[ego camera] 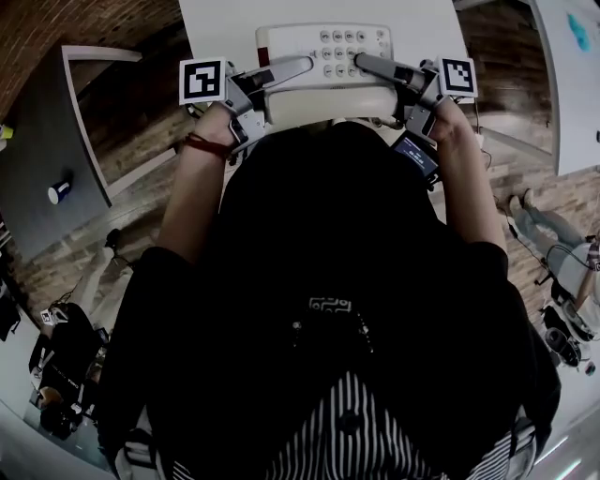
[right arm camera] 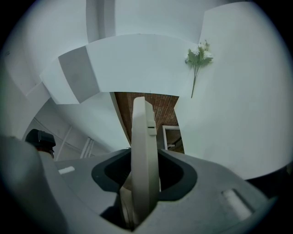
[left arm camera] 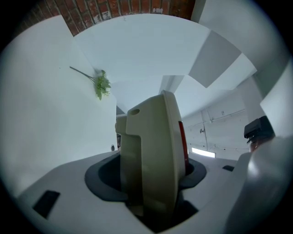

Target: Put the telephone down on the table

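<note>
White table [ego camera: 220, 28] is sitting over brick flooring in the head view. The telephone [ego camera: 323, 66] is being held over its near edge, keypad facing up, long axis running left to right. The left gripper [ego camera: 281, 73] and right gripper [ego camera: 380, 67] are clamping opposite ends. Left gripper view: jaws are pinching the telephone, seen edge-on. Right gripper view: jaws are likewise squeezing its thin end.
</note>
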Demonstrator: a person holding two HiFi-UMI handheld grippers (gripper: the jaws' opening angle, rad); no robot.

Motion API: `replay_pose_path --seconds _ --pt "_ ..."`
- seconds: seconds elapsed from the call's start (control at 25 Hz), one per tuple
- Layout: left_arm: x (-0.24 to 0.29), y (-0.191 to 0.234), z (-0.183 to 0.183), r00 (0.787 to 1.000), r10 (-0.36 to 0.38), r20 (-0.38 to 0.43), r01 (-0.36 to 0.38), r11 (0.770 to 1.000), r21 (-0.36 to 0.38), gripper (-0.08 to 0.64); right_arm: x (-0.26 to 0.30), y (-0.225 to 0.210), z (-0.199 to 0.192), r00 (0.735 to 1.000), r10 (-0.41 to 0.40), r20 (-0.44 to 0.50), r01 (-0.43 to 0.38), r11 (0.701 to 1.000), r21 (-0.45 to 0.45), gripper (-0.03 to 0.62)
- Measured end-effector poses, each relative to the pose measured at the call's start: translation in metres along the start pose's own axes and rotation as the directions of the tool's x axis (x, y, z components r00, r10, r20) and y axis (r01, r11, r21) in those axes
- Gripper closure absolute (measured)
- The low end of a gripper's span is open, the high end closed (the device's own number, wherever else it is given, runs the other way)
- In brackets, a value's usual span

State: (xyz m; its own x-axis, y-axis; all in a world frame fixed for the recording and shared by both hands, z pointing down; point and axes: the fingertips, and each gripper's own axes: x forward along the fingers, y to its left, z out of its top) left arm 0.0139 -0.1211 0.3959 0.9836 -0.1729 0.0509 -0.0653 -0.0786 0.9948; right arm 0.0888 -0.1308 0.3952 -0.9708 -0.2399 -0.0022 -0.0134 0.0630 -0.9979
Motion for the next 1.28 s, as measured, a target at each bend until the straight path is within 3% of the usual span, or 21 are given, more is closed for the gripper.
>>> replay_pose_path --seconds 0.36,0.52,0.68,1.28 --pt "0.001 0.007 -0.001 0.999 -0.026 -0.023 0.026 0.999 -0.019 0.282 0.0 -0.004 -0.002 0.998 -0.052 0.018 0.052 0.998 -0.017 0.431" --pt "0.002 0.009 0.002 1.0 -0.015 -0.025 0.016 1.0 0.017 0.282 -0.001 -0.005 0.0 0.998 -0.066 0.013 0.067 0.998 -0.021 0.431" --pt "-0.003 0.014 0.002 0.999 -0.038 0.02 0.038 0.999 0.007 0.282 0.007 -0.013 0.002 0.996 -0.089 -0.009 0.088 0.995 -0.049 0.431" --pt "-0.006 0.037 0.016 0.988 0.0 0.155 0.003 1.0 -0.017 0.282 0.02 -0.038 0.023 0.989 -0.095 -0.116 0.088 0.994 -0.06 0.43"
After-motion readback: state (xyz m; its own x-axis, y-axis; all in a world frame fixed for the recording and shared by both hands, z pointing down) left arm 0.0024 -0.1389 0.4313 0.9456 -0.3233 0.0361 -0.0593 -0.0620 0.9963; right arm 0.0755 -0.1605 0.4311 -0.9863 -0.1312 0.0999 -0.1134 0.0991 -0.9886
